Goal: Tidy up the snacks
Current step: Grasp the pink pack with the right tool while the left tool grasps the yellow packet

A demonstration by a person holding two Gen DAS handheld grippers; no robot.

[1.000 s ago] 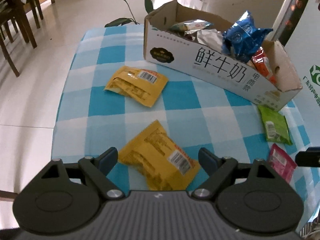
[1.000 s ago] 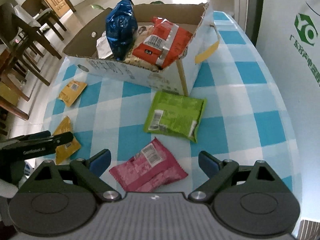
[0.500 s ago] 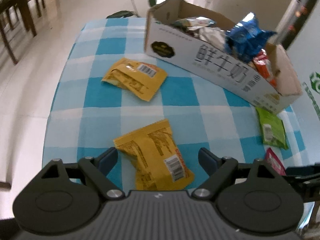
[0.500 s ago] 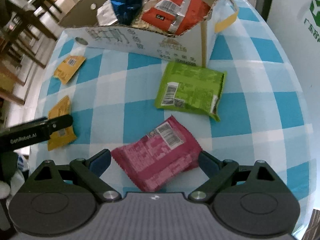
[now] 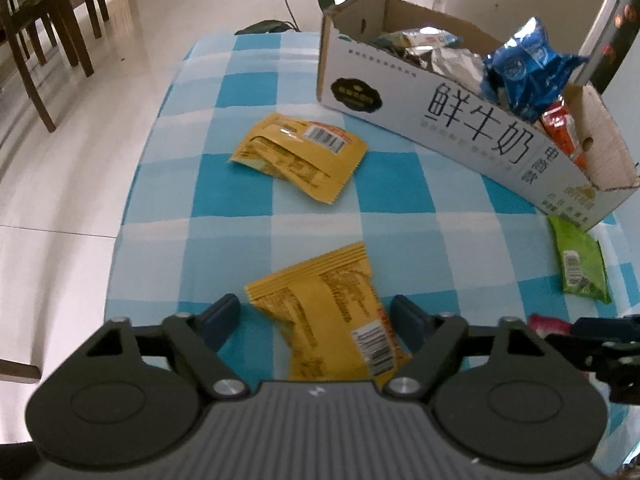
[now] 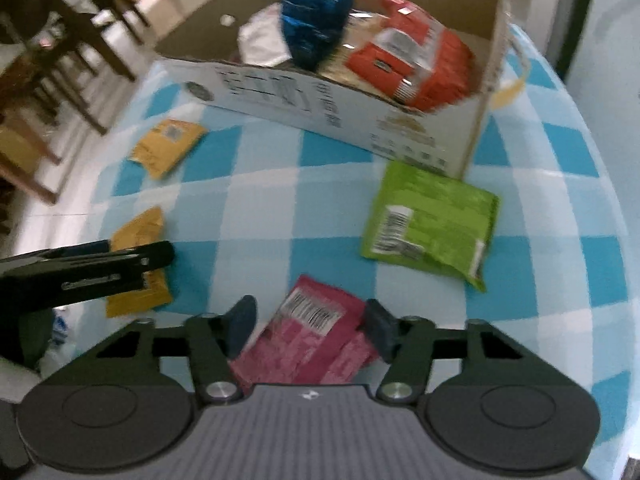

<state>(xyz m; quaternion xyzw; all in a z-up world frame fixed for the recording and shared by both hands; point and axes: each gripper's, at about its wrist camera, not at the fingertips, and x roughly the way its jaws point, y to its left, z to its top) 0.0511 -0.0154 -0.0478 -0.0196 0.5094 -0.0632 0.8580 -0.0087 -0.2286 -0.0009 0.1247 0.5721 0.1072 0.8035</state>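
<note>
A yellow snack packet (image 5: 332, 312) lies flat on the blue-checked tablecloth (image 5: 224, 200) between the jaws of my left gripper (image 5: 312, 318). The jaws are closing; the right pad touches the packet's edge, and a strip of cloth shows beside the left pad. My right gripper (image 6: 310, 322) is closing on a pink packet (image 6: 312, 340), with both pads against its sides and the wrapper creased. The open cardboard box (image 5: 460, 120) of snacks stands at the back. My left gripper also shows as a dark bar over the yellow packet (image 6: 136, 232) in the right wrist view.
A second yellow packet (image 5: 300, 156) lies in front of the box. A green packet (image 6: 432, 220) rests by the box's near corner. Blue, red and silver bags fill the box (image 6: 320, 108). Wooden chairs (image 5: 48, 40) stand on the tiled floor to the left, and the table edge is close.
Both pairs of jaws have narrowed, the right far more. The right gripper slid forward and down over the pink packet, which now sits pinched between its pads. The left hand barely shifted.
</note>
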